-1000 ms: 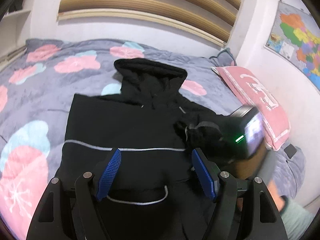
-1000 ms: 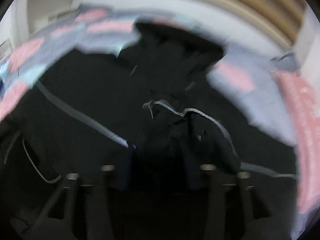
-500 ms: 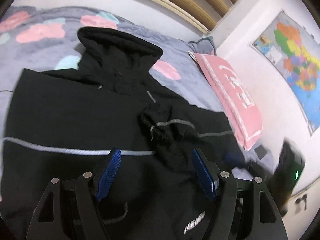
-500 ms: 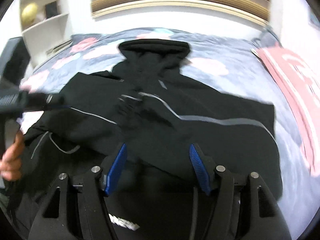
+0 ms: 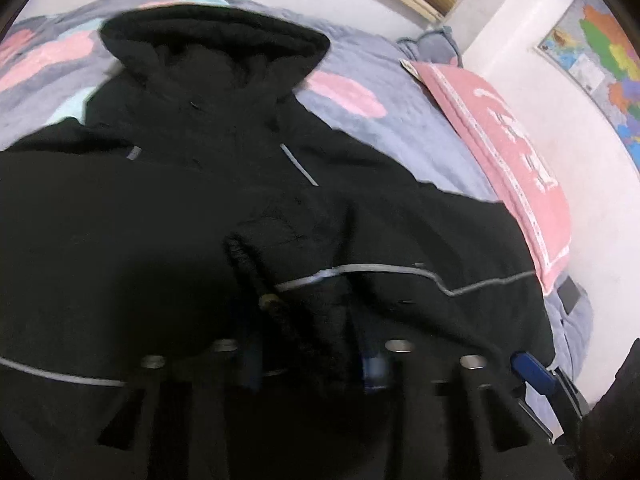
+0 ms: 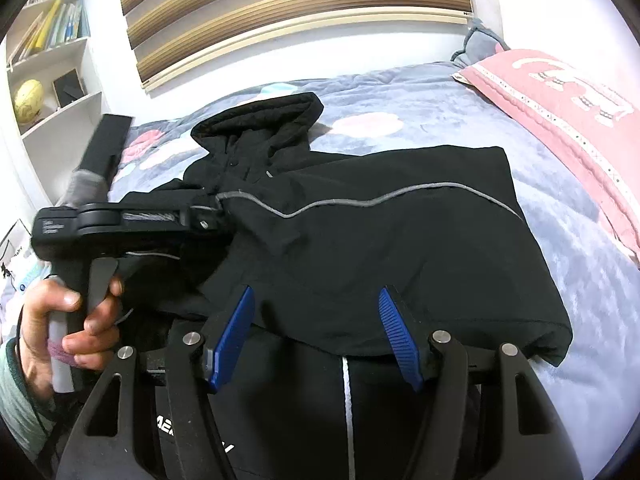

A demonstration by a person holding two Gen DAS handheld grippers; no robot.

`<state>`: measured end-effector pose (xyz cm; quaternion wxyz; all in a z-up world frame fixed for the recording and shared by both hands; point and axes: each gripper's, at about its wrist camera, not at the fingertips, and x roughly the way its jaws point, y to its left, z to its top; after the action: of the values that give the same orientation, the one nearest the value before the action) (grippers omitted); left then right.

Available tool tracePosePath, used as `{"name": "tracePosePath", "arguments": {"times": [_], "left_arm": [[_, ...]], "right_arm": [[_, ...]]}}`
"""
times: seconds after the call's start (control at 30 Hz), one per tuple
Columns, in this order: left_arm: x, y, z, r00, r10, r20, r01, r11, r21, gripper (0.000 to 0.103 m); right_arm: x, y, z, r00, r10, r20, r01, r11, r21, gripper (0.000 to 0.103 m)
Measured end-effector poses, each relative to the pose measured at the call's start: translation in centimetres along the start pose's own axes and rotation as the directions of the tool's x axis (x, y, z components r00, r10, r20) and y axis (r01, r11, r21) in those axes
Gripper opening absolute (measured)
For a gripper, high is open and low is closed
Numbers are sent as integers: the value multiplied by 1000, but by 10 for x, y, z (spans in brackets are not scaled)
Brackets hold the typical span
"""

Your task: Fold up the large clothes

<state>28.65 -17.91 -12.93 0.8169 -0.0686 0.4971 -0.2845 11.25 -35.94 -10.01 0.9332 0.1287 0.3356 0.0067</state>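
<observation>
A black hooded jacket with a grey reflective stripe lies face up on the bed, hood toward the wall. One sleeve is folded in across its chest. My left gripper is down on that sleeve's cuff. Its jaws are closing, and bunched black fabric fills the gap between the blue pads. In the right wrist view the left gripper reaches in from the left, held by a hand. My right gripper hovers open over the jacket's lower edge with nothing gripped.
A pink pillow lies along the bed's right side by the wall. The grey floral duvet shows around the jacket. A bookshelf stands at the left and a map hangs on the right wall.
My left gripper dropped onto the folded sleeve cuff and its jaws narrowed around it. My right gripper drew back from the sleeve to the jacket's lower edge and levelled out.
</observation>
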Motion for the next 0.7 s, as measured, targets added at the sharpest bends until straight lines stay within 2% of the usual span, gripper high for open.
{"name": "tracePosePath", "arguments": {"times": [0.07, 0.2, 0.27, 0.4, 0.5, 0.57, 0.6, 0.67, 0.7], "left_arm": [[-6, -1, 0, 1000, 3, 27, -3, 1000, 9, 25], [-41, 2, 7, 993, -7, 121, 5, 1000, 14, 24], [-62, 7, 15, 986, -2, 165, 0, 1000, 14, 23], [-109, 32, 25, 971, 21, 239, -21, 1000, -3, 23], [-145, 66, 20, 956, 84, 280, -76, 996, -39, 23], [-162, 90, 10, 947, 162, 277, -147, 986, -73, 23], [-168, 107, 2, 945, 207, 251, -190, 977, -92, 23], [-167, 133, -13, 955, 229, 188, -209, 971, -120, 26], [-157, 152, -23, 965, 228, 129, -208, 966, -153, 27]], "right_arm": [[-7, 2, 2, 1000, 3, 15, -3, 1000, -7, 67], [-27, 6, 14, 998, 40, 48, -41, 999, 19, 72], [-37, 6, 22, 997, 24, 70, -26, 999, 30, 72], [-41, -4, 47, 996, -27, 79, 21, 997, 68, 76], [-27, -14, 62, 998, -48, 43, 43, 994, 103, 77], [-5, -14, 71, 998, -58, -8, 58, 993, 101, 77], [5, -12, 72, 997, -64, -31, 66, 993, 93, 77], [38, -7, 70, 992, -70, -103, 77, 994, 75, 77], [52, -5, 67, 989, -61, -136, 72, 995, 73, 79]]}}
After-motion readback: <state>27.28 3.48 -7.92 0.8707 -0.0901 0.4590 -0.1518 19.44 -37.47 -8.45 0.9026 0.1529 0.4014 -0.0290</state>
